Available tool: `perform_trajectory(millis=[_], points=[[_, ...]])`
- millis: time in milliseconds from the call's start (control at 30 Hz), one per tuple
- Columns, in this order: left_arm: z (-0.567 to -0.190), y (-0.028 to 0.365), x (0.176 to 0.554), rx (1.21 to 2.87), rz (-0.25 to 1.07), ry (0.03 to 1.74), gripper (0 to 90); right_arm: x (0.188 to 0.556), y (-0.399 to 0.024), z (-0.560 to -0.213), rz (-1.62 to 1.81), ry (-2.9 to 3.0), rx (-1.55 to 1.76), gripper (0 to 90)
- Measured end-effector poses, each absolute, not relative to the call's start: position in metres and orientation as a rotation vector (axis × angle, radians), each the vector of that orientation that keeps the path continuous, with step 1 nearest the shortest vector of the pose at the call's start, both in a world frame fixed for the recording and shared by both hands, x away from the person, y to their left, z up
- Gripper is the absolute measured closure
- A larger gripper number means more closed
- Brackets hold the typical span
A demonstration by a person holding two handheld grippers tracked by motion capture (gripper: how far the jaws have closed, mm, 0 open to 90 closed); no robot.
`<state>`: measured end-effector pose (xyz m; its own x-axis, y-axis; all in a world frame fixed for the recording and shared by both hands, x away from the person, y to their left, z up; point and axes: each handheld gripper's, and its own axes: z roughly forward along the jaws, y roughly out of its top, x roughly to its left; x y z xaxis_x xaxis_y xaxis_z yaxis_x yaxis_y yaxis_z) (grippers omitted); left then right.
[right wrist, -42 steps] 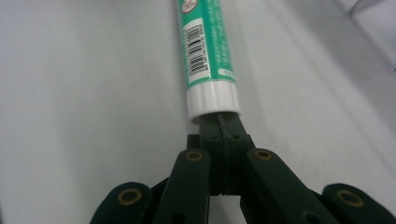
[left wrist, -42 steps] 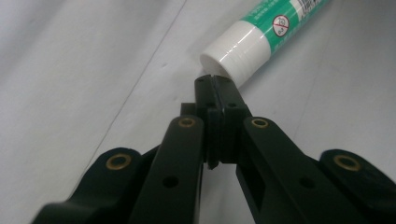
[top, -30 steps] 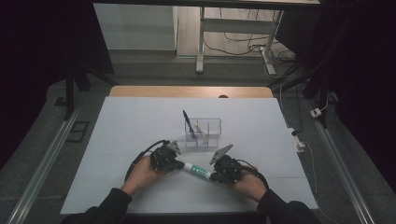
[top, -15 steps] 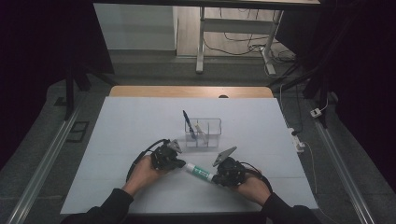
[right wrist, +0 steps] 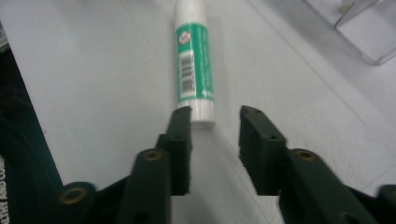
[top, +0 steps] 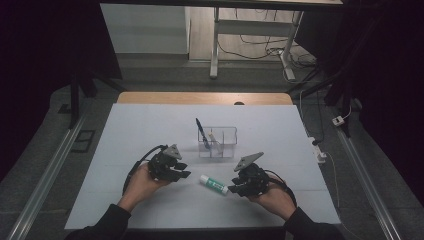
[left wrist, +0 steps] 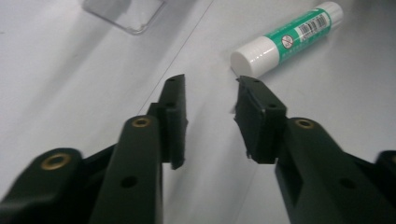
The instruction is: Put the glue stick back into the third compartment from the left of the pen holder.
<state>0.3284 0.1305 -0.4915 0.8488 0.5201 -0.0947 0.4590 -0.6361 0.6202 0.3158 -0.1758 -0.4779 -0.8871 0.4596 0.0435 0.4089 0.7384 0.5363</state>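
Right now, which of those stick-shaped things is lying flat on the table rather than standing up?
The green-and-white glue stick, lying flat between the two grippers. The blue pen stands in the clear organizer.

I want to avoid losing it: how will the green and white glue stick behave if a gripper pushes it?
The green and white glue stick lies on its round side, so it probably rolls. Its smooth plastic looks stiff and perhaps slippery. Being small, it is likely light.

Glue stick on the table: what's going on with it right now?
A person holds tongs in each hand at a white table. The glue stick lies flat between them, in front of the clear organizer. The left tongs and right tongs have just been opening; nothing is between the jaws, so the stick lies free.
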Motion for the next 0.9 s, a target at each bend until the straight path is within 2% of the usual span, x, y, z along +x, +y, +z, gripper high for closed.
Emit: perform_trajectory(millis=[233,400,467,633,900], points=[[-0.478,0.155,0.308,2.304,0.165,0.741,43.2,0.319,-0.166,-0.472,0.888,2.826,0.733,38.3],[-0.472,0.17,0.29,2.255,0.187,0.773,31.9,0.321,-0.154,-0.473,0.876,2.827,0.688,14.7],[-0.471,0.175,0.283,2.248,0.198,0.782,28.4,0.321,-0.148,-0.475,0.859,2.832,0.664,7.8],[-0.47,0.19,0.268,2.209,0.205,0.837,17.8,0.325,-0.134,-0.481,0.843,2.842,0.66,0.7],[-0.476,0.214,0.245,2.132,0.143,0.923,3.1,0.335,-0.115,-0.491,0.808,2.869,0.668,0.0]])
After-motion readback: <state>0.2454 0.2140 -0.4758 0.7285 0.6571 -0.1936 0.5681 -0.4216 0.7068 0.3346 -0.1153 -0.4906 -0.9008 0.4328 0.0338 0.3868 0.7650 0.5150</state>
